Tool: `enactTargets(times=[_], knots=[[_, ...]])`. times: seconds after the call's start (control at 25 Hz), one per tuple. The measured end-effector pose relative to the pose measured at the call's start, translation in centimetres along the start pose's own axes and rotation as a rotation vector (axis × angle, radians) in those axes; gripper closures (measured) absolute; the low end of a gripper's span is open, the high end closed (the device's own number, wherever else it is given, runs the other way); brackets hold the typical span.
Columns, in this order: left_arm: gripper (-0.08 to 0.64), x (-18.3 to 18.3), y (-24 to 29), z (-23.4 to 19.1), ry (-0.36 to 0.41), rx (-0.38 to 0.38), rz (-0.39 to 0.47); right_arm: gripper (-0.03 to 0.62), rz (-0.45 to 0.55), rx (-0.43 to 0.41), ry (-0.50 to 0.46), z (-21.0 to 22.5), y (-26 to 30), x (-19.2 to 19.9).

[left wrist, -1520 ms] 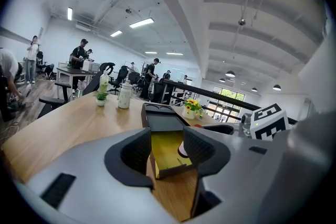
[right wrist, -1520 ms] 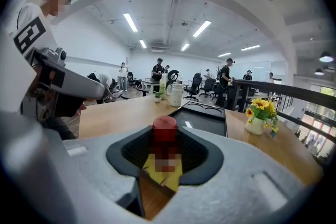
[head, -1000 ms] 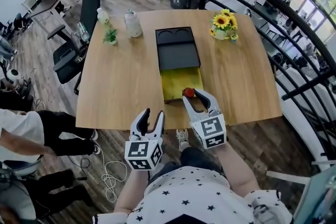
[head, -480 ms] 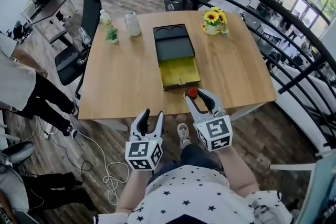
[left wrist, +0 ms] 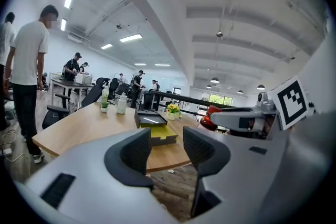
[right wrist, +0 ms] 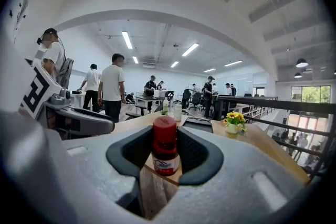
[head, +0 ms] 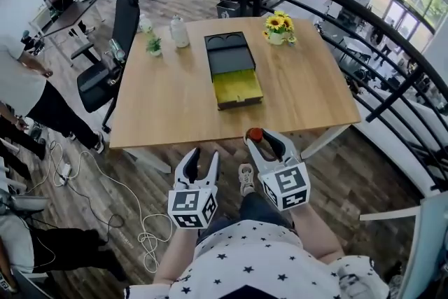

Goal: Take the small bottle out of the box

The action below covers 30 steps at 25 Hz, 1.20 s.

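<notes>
A small bottle (head: 255, 134) with a red cap stands upright between the jaws of my right gripper (head: 263, 138), which is shut on it. In the right gripper view the pads press on the bottle (right wrist: 165, 150) from both sides. My left gripper (head: 204, 154) is open and holds nothing; in its own view only the far table shows between its fingers (left wrist: 137, 150). Both grippers hang over the wooden floor, short of the table's (head: 168, 101) near edge. The black box (head: 228, 56) lies on the table with its yellow drawer (head: 236, 87) pulled out and bare.
On the table's far side stand a sunflower pot (head: 276, 28), a white bottle (head: 180, 31) and a small plant (head: 152, 45). An office chair (head: 112, 59) stands at the left, a black railing (head: 364, 45) curves at the right. Cables (head: 133, 220) lie on the floor. People stand at the left.
Both grippers have drawn back from the table, the right one carrying the bottle away from the drawer and off the table's edge. The table now lies farther off. A person at the left has moved.
</notes>
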<state>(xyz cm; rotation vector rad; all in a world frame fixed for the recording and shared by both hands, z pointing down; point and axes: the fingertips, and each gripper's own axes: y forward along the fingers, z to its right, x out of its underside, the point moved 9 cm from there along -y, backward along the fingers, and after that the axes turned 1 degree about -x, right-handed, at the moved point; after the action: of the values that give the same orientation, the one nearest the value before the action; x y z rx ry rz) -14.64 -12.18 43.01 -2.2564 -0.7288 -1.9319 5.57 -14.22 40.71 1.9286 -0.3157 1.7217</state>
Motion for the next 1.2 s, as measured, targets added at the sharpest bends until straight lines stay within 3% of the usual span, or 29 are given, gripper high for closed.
enactTargets(times=[0.52,1.2], knots=[[0.388,-0.3,-4.0,1.5,0.020,0.011,0.004,0.451,0.003,-0.015,-0.005,-3.5,-4.1,-0.7],[0.388,-0.3,-4.1,2.2,0.020,0.016,0.006,0.451,0.013,-0.030,-0.048,-4.1,-4.9,-0.8]])
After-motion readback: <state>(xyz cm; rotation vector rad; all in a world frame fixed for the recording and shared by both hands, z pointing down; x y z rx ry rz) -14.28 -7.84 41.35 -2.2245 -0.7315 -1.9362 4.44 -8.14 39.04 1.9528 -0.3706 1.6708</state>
